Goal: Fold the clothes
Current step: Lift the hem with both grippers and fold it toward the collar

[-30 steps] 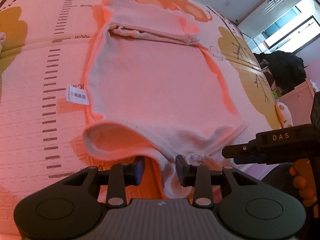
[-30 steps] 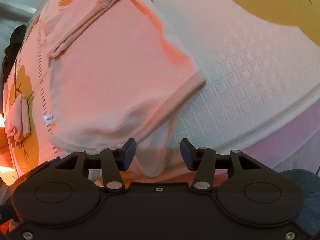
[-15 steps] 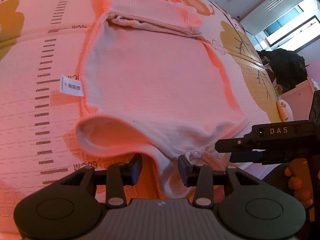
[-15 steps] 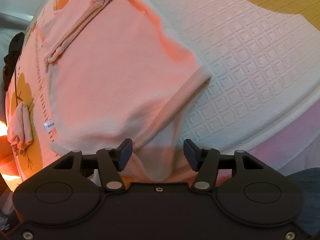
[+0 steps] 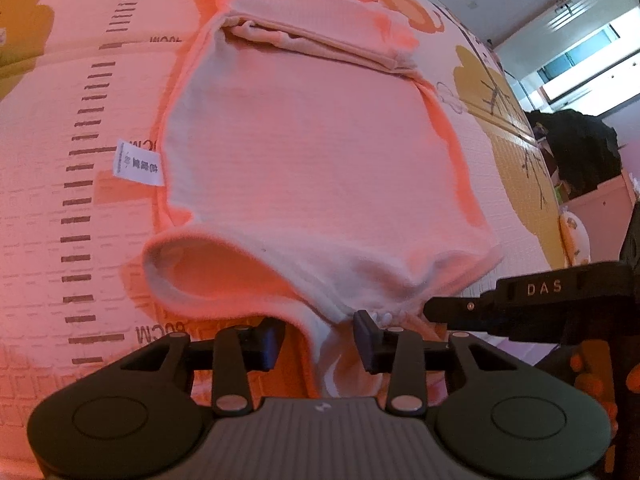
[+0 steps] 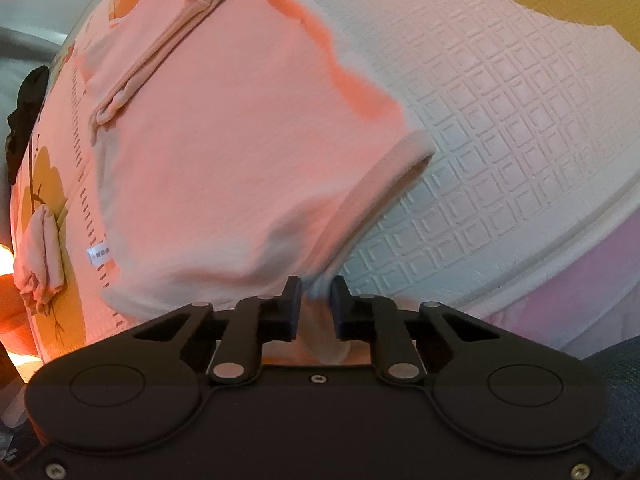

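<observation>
The fingers of the right gripper [image 6: 314,304] are drawn close together on the crotch tab of the baby bodysuit [image 5: 312,168], pinching the cloth that hangs down between them. The fingers of the left gripper [image 5: 320,336] stand spread, one on each side of the same tab, nothing caught between them.

The bodysuit is soft, thin knit, light and limp: I judge it will sag, stretch and drag along with whatever point is lifted, and it will not hold a crease on its own. A grip on a bound edge should be surer than one on the open body cloth; the leg opening [image 5: 192,264] at about 8 o'clock of the left wrist view and the banded leg hem [image 6: 384,184] at 2 o'clock of the right wrist view offer thicker trim to hold. The small snaps [image 5: 380,316] by the tab are hard spots that fingers could slip off.

It lies flat on a patterned play mat [image 5: 80,80], pale pink under a reddish light, its far end at 12 o'clock already turned over into a band [image 5: 316,20]. A white care label [image 5: 138,164] sticks out at 9 o'clock. Another small folded cloth [image 6: 40,256] lies well apart at 9 o'clock in the right wrist view.
</observation>
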Motion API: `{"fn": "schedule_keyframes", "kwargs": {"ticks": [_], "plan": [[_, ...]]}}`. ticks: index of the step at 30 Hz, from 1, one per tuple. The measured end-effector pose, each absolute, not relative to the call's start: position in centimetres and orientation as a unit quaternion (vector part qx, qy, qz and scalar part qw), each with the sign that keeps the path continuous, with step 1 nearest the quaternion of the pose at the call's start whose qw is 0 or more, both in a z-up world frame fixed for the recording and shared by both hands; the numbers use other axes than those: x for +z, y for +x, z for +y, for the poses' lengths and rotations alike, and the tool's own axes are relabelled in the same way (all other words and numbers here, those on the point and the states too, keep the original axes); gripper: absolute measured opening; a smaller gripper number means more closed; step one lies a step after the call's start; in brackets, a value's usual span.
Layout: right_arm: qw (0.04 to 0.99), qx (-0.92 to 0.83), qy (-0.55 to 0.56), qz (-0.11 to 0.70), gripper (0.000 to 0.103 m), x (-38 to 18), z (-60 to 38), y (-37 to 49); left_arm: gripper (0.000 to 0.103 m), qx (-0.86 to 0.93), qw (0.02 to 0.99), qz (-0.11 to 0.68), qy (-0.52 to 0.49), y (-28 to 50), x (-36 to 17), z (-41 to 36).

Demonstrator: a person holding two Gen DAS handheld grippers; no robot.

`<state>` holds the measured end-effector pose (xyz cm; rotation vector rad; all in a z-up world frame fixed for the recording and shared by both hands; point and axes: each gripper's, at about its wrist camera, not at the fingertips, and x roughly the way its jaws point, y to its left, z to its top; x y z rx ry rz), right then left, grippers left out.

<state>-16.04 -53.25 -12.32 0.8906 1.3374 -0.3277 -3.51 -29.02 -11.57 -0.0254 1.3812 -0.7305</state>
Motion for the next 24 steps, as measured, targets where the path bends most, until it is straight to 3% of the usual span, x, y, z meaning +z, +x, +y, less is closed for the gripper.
{"fn": "schedule_keyframes", "kwargs": {"ticks": [3,6,24], "plan": [[0.685,-0.143,0.399,0.593,0.006,-12.2,-53.3,-16.2,0.016,-0.326,0.707,0.627,-0.025,-3.2,-11.7,-28.8],[0.686,-0.145,0.404,0.587,0.004,-11.9,-53.5,-16.4,0.011,-0.330,0.707,0.625,-0.030,-3.2,-11.5,-28.8],[0.745,-0.116,0.400,0.521,0.003,-5.1,-55.6,-16.1,0.007,-0.352,0.743,0.567,-0.053,-1.9,-6.2,-29.0]]}}
